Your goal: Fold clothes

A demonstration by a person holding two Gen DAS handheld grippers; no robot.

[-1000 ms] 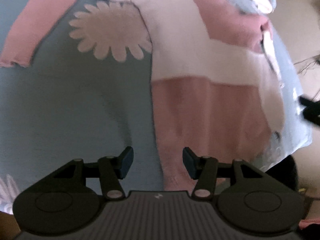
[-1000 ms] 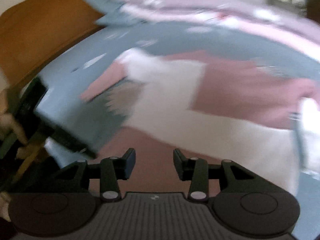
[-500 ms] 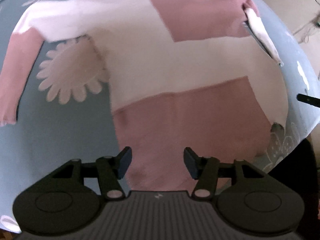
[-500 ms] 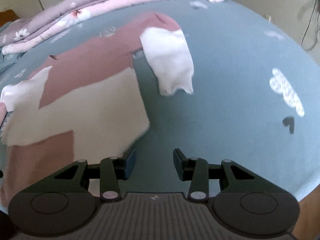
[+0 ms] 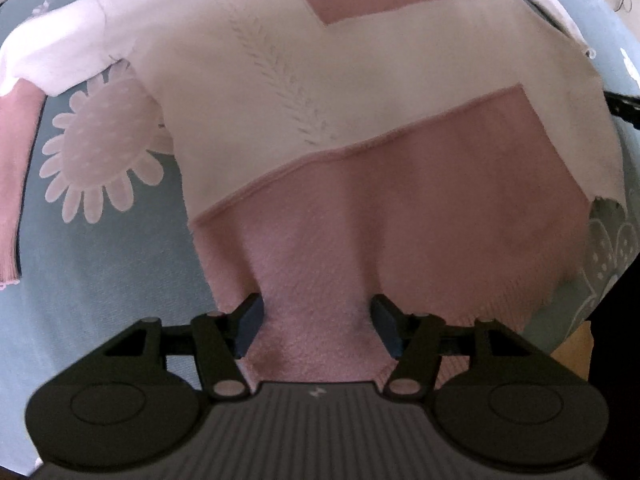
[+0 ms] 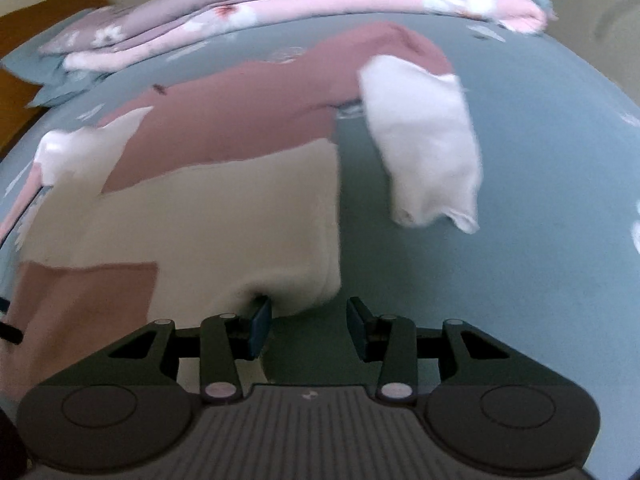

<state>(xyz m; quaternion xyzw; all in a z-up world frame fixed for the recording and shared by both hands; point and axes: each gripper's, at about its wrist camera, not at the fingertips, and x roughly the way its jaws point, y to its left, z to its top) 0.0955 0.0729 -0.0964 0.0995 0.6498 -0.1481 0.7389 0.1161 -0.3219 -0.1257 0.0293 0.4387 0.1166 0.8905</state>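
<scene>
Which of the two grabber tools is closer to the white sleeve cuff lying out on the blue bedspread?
The right gripper, at the sweater's white side edge, faces the cuff across bare bedspread. The left gripper sits over the pink hem.

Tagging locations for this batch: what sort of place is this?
Most likely a bedroom: a pink-and-white knitted sweater lies on a blue flower-printed bedsheet, with folded pink floral bedding stacked at the far edge.

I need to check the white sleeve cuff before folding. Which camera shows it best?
The right wrist view: the white sleeve cuff lies fully visible on the blue sheet. The left wrist view shows only a sliver of that sleeve at its top edge.
</scene>
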